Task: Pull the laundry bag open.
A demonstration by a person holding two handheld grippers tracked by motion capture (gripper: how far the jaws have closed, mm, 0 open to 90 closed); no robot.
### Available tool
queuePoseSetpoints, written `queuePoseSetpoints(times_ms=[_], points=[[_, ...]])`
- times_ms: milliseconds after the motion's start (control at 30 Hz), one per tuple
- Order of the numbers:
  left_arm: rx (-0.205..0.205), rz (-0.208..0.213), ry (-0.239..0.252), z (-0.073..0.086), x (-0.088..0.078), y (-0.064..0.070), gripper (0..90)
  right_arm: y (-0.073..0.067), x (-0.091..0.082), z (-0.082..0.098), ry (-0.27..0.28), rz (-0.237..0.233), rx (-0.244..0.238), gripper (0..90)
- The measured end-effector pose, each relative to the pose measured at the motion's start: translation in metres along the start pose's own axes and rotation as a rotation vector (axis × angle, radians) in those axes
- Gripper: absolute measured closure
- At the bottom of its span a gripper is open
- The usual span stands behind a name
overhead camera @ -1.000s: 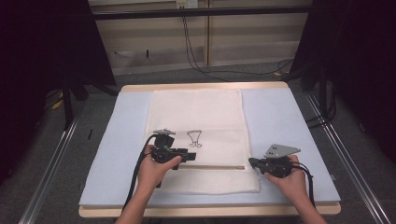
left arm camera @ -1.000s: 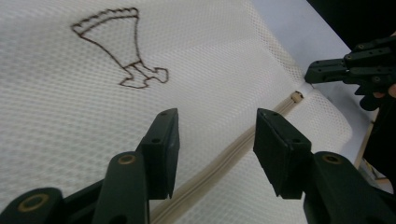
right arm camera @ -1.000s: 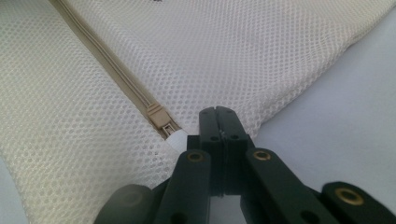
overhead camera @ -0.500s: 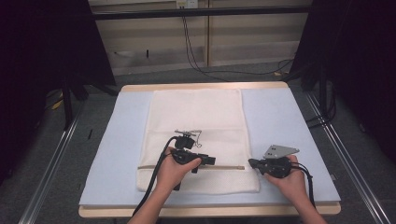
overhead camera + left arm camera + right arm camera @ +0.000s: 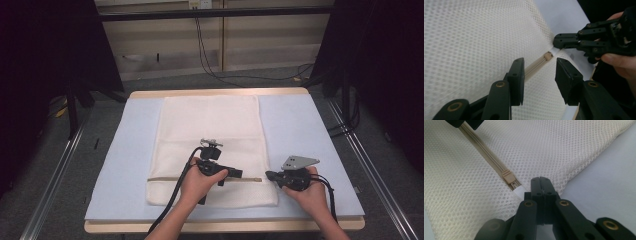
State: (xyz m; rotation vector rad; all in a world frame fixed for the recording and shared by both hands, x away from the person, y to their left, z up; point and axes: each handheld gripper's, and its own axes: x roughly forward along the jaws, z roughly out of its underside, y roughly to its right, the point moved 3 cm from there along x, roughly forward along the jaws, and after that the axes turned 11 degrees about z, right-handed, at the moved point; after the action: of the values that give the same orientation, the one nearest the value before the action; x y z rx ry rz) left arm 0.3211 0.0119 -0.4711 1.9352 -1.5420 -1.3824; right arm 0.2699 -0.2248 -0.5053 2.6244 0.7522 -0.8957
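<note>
The left gripper (image 5: 539,75) has its jaws apart, and they have just been closing; between them, not touched by the pads, runs the beige zipper (image 5: 536,65), which heads from the jaws toward 1 o'clock in the left gripper view and ends at its slider (image 5: 548,55). In the high view the left gripper (image 5: 235,174) points toward 3 o'clock over the lower part of the mesh bag (image 5: 210,125). The right gripper (image 5: 541,185) has its jaws pressed together, clamped on the bag's edge right at the white end (image 5: 519,192) of the zipper, with the slider (image 5: 508,177) just beyond at 10 o'clock. In the high view the right gripper (image 5: 270,176) points toward 9 o'clock and meets the bag's right edge, so the two grippers face each other along the zipper (image 5: 170,178). The zipper's long axis lies across the table from 9 to 3 o'clock, near the bag's lower edge, with the slider at the 3 o'clock end. The bag itself is longer from 12 to 6 o'clock and lies flat in the middle of the pale blue mat (image 5: 310,135), which covers the table (image 5: 220,92).
</note>
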Motion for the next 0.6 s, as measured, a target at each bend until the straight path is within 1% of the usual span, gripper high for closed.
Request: queuePoseSetpoints(times_ms=[33,67,100,133,167,200,233,300,367,400,433,467,533,600], points=[[-0.022,0.018,0.013,-0.001,0.003,0.001,59.1,0.0,0.0,0.0,-0.001,0.002,0.003,90.0],[-0.027,0.016,0.021,-0.002,0.005,0.002,59.4,-0.001,0.0,0.0,0.0,0.006,-0.005,90.0],[-0.022,0.005,0.012,-0.002,0.006,0.002,59.8,-0.001,0.0,0.0,-0.003,0.011,-0.007,90.0],[-0.015,0.012,-0.002,-0.002,0.007,0.001,60.5,-0.001,0.0,0.0,-0.001,0.011,-0.011,90.0],[-0.015,0.003,-0.007,-0.002,0.008,0.002,60.5,-0.001,0.0,0.0,-0.001,0.011,-0.015,90.0],[-0.023,0.012,-0.008,-0.002,0.01,0.002,60.9,-0.001,0.0,0.0,-0.001,0.012,-0.016,90.0],[-0.02,0.005,-0.017,-0.002,0.012,0.002,61.6,-0.001,0.0,0.0,-0.001,0.012,-0.015,90.0],[-0.027,0.002,-0.022,-0.003,0.015,0.002,62.6,-0.001,0.0,0.0,-0.001,0.011,-0.015,90.0],[-0.038,0.008,-0.024,-0.003,0.018,0.002,63.0,-0.001,0.0,0.0,-0.001,0.013,-0.017,90.0],[-0.035,0.001,-0.03,-0.003,0.019,0.001,63.4,-0.002,0.0,0.0,-0.002,0.012,-0.016,90.0],[-0.031,0.005,-0.037,-0.003,0.02,0.0,63.5,-0.002,0.0,0.0,-0.002,0.012,-0.016,90.0],[-0.041,-0.001,-0.035,-0.003,0.021,0.001,63.4,-0.002,0.0,0.0,-0.001,0.014,-0.017,90.0],[-0.036,-0.001,-0.039,-0.004,0.023,0.001,63.4,-0.002,0.0,0.0,-0.002,0.014,-0.017,90.0],[-0.043,-0.001,-0.041,-0.004,0.026,0.001,63.8,-0.002,0.0,0.0,-0.002,0.016,-0.016,90.0]])
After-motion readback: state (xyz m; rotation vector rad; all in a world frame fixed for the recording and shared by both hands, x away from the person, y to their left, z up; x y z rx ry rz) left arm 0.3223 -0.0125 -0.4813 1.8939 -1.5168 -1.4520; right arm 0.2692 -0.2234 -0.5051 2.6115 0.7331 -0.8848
